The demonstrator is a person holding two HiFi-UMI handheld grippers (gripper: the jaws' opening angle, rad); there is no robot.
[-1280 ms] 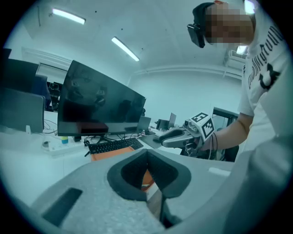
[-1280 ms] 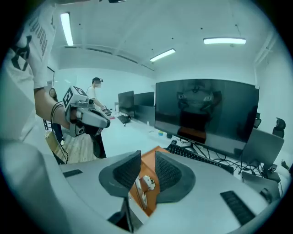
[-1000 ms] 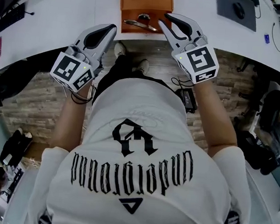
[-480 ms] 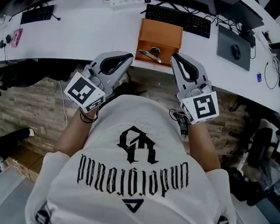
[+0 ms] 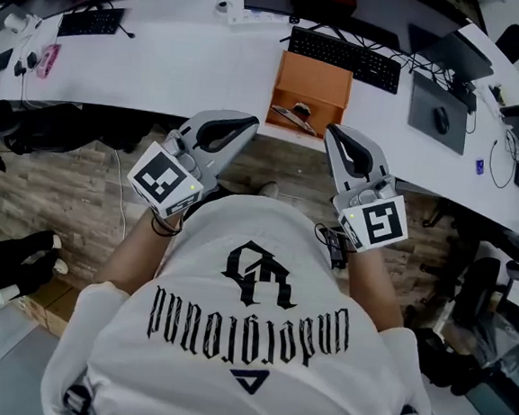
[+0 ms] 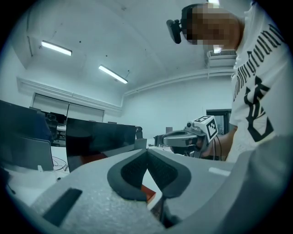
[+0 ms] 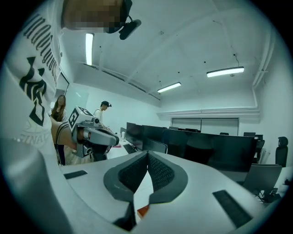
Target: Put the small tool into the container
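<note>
Shut and empty: left gripper [image 5: 249,122] left of centre, right gripper [image 5: 331,132] right of centre, jaws just closed. Lying in orange container [image 5: 318,79] on white tabletop [image 5: 190,69], upper centre: small tool [image 5: 294,117].

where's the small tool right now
In the head view the small tool lies at the near end of the orange container on the white desk, ahead of the left gripper and right gripper.
</note>
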